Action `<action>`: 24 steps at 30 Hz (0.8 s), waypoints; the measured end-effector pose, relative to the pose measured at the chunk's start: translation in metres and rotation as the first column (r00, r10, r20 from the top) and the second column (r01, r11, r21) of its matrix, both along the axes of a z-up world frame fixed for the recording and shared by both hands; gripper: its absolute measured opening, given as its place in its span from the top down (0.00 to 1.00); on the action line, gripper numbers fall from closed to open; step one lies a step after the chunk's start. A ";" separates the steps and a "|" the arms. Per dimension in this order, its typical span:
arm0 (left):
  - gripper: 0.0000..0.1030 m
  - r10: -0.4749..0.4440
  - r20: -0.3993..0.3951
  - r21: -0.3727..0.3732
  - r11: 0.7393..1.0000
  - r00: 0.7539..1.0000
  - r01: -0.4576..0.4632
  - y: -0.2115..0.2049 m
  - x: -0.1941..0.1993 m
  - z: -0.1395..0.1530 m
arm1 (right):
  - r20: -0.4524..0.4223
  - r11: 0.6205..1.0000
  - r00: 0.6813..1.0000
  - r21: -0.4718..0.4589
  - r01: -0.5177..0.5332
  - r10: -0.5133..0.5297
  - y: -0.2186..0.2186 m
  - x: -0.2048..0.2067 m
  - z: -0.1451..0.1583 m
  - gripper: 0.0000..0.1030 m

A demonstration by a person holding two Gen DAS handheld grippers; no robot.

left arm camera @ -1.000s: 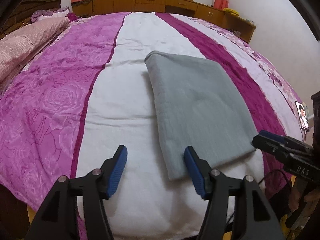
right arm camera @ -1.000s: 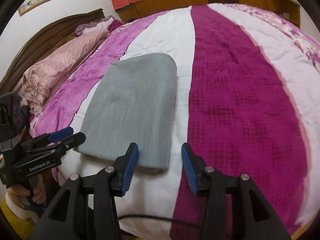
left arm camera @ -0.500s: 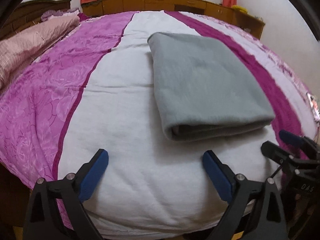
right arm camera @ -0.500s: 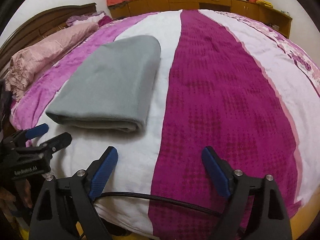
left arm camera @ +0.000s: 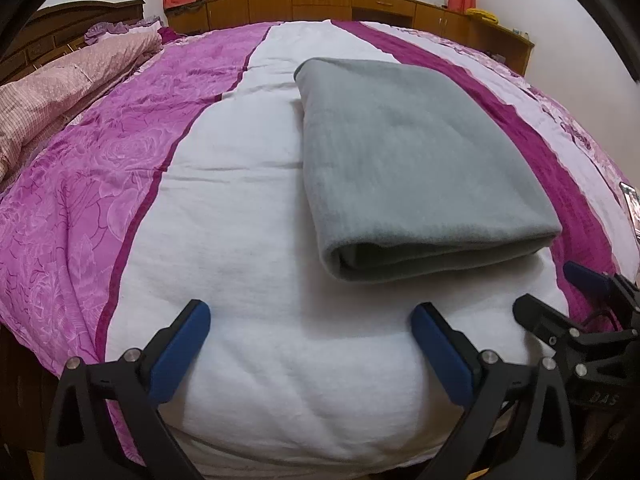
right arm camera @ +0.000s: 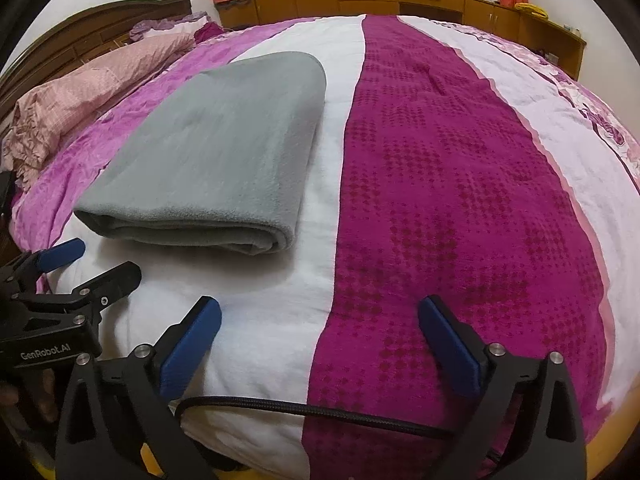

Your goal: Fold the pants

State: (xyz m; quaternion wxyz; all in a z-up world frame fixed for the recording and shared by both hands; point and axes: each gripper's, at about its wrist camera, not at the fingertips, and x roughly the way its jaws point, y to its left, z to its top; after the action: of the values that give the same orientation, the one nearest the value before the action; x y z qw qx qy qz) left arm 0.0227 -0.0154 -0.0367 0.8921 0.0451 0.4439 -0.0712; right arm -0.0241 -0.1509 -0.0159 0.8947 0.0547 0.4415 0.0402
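- The grey pants lie folded into one thick, flat rectangle on the white stripe of the bedspread, its right edge reaching the dark magenta stripe. The nearest edge shows stacked layers with a rounded fold; the top is smooth and fleecy.
- No waistband, leg or pocket can be made out in the bundle, so which end is which I cannot tell.
- The left gripper hangs over the white stripe just short of the pants' near edge. Its jaws have just been opening and stand wide apart, with nothing between them but bare bedspread.
- The right gripper sits over the border of the white and magenta stripes, to the right of the pants. Its jaws have just been opening too and are spread wide, holding nothing.
- A black cable runs across below the right gripper's fingers.
- Both grippers' bodies are cut off by the lower frame edge; of the person only fingers show, dim, at the left edge.
- Count: one pair of pants, two grippers, four blue pads, one pink quilt piled by the headboard.
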 end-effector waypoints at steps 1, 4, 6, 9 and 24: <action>0.00 0.000 0.001 0.000 1.000 1.000 0.000 0.000 0.000 -0.001 | 0.001 1.000 1.000 0.000 -0.001 0.001 0.000 0.000 0.000 0.06; 0.00 0.001 -0.001 -0.007 1.000 1.000 -0.001 0.001 0.000 -0.001 | 0.001 1.000 1.000 -0.006 -0.002 0.002 0.002 0.000 0.000 0.05; 0.00 0.001 -0.003 -0.009 1.000 1.000 -0.001 0.001 0.000 0.000 | 0.001 1.000 1.000 -0.011 -0.002 0.002 0.003 0.000 0.000 0.04; 0.00 0.001 -0.003 -0.010 1.000 1.000 -0.001 0.002 0.001 0.000 | 0.002 1.000 1.000 -0.011 -0.002 0.002 0.003 0.000 0.000 0.04; 0.00 0.001 -0.005 -0.018 1.000 1.000 -0.001 0.003 0.001 -0.001 | 0.002 1.000 1.000 -0.012 -0.002 0.002 0.004 0.000 -0.001 0.04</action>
State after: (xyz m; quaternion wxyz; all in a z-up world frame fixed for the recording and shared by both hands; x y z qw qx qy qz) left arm 0.0237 -0.0125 -0.0373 0.8914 0.0365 0.4455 -0.0749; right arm -0.0242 -0.1472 -0.0164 0.8954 0.0489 0.4409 0.0385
